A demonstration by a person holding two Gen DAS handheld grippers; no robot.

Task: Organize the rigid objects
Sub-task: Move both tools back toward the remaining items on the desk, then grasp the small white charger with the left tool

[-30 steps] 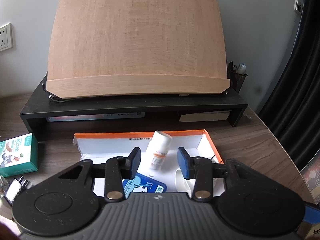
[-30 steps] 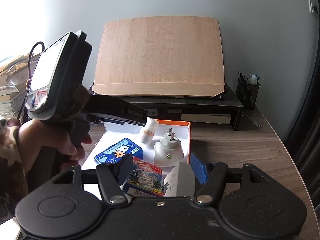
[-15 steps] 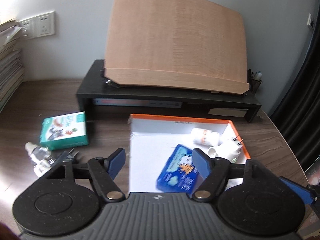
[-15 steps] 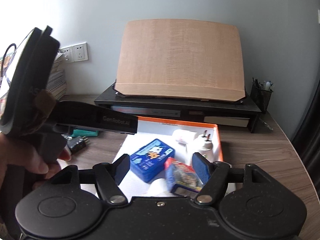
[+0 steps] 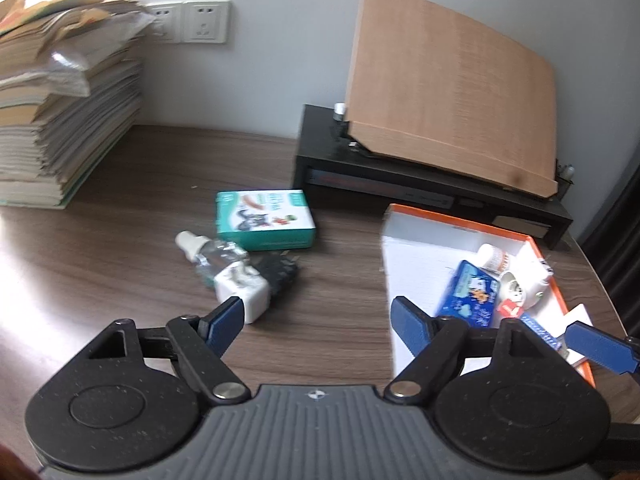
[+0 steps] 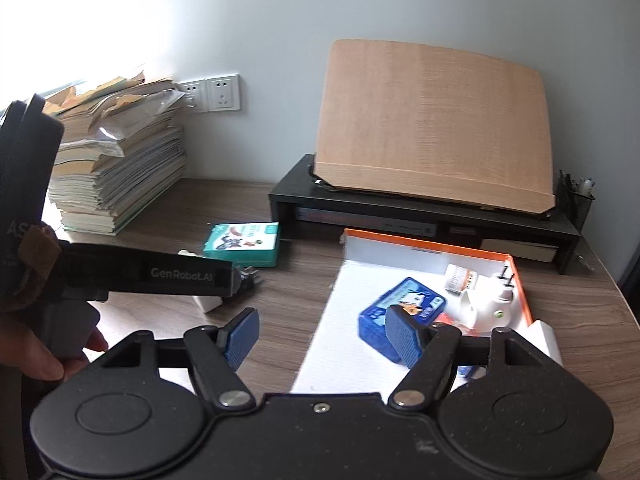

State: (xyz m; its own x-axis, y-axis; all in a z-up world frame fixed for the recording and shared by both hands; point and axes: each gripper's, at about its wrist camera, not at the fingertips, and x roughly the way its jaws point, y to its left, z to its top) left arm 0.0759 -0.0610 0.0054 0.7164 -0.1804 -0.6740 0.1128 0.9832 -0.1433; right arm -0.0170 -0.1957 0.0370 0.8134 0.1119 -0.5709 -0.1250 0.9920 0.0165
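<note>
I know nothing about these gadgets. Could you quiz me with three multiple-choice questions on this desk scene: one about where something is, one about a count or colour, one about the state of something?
1. Where does the green and white cardboard carton lie?
A. in the tray
B. on the wooden desk, left of the tray
C. on the paper stack

2. How many wall sockets show beside the paper stack?
A. one
B. two
C. four

3. What is between the fingers of the left hand-held gripper?
A. nothing
B. a bottle
C. the blue tin

Answers:
1 B, it sits on the bare wooden desk, apart from the orange-rimmed white tray.
2 B, two white plates hang side by side.
3 A, its jaws are opening with only desk between them; the flat blue tin lies in the tray.
</note>
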